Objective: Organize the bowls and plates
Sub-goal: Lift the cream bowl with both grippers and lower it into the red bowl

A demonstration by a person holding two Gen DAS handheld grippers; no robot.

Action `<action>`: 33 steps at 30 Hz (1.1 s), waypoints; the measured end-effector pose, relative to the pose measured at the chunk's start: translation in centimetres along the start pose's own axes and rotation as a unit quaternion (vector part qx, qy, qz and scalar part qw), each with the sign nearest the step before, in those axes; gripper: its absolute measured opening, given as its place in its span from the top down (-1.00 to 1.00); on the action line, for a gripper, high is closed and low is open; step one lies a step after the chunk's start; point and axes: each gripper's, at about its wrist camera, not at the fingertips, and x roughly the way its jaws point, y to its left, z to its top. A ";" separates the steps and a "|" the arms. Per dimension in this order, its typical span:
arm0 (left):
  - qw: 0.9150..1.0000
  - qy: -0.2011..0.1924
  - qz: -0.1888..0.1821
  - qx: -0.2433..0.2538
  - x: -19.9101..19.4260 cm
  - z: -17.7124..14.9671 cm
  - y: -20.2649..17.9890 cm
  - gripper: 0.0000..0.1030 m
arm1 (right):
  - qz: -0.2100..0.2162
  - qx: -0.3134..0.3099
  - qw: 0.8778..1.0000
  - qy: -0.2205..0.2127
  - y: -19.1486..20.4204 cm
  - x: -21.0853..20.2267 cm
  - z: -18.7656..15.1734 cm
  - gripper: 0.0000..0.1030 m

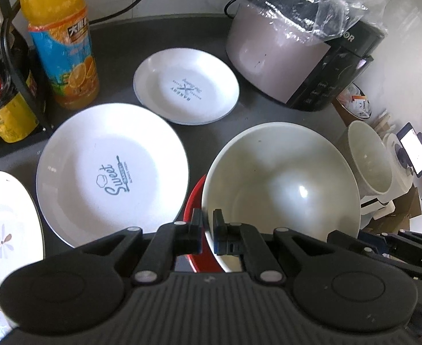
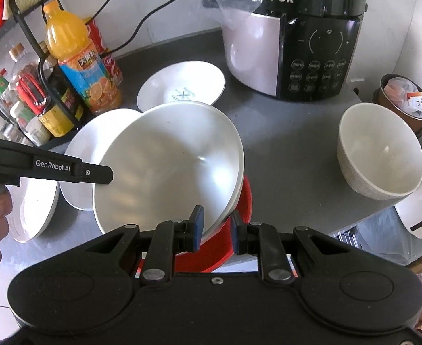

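My left gripper (image 1: 208,221) is shut on the near-left rim of a large white bowl (image 1: 280,181), which sits tilted in a red bowl (image 1: 193,204). In the right wrist view the white bowl (image 2: 168,166) leans over the red bowl (image 2: 239,201), and my right gripper (image 2: 215,218) is open with its fingers on either side of the white bowl's near rim, not pinching it. The left gripper's finger (image 2: 93,174) touches the bowl's left rim. A "Sweet" plate (image 1: 111,172), a "Bakery" plate (image 1: 186,86) and a flowered plate (image 1: 7,230) lie to the left. A smaller speckled bowl (image 2: 380,149) stands to the right.
A rice cooker (image 2: 294,46) under a plastic bag stands at the back right. An orange juice bottle (image 1: 60,40) and a black wire rack of sauce bottles (image 2: 32,97) line the left. The counter edge (image 2: 363,218) runs close on the right, with a tub of packets (image 2: 403,100) beyond it.
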 end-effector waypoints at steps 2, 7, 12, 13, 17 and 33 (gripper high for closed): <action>1.000 0.004 0.001 0.000 0.2 -0.1 0.2 0.91 | -0.003 -0.004 1.000 0.004 0.2 0.2 0.0 0.61; 1.000 0.013 0.003 0.000 0.9 -0.2 0.5 0.91 | -0.008 -0.009 1.000 0.015 0.5 0.8 0.0 0.61; 1.000 0.016 0.003 0.002 1.3 -0.4 0.6 0.91 | -0.013 -0.014 0.999 0.026 0.7 1.5 0.0 0.61; 1.000 0.018 0.003 0.001 1.4 -0.4 0.6 0.91 | -0.013 -0.014 0.999 0.028 0.7 1.5 0.0 0.61; 1.000 0.024 0.001 -0.002 1.9 -0.7 0.9 0.90 | -0.012 -0.018 0.999 0.037 0.6 2.0 0.0 0.60; 1.000 0.011 0.013 -0.002 1.1 0.8 -0.1 0.82 | 0.010 -0.035 0.999 0.003 -0.1 0.4 0.7 -0.08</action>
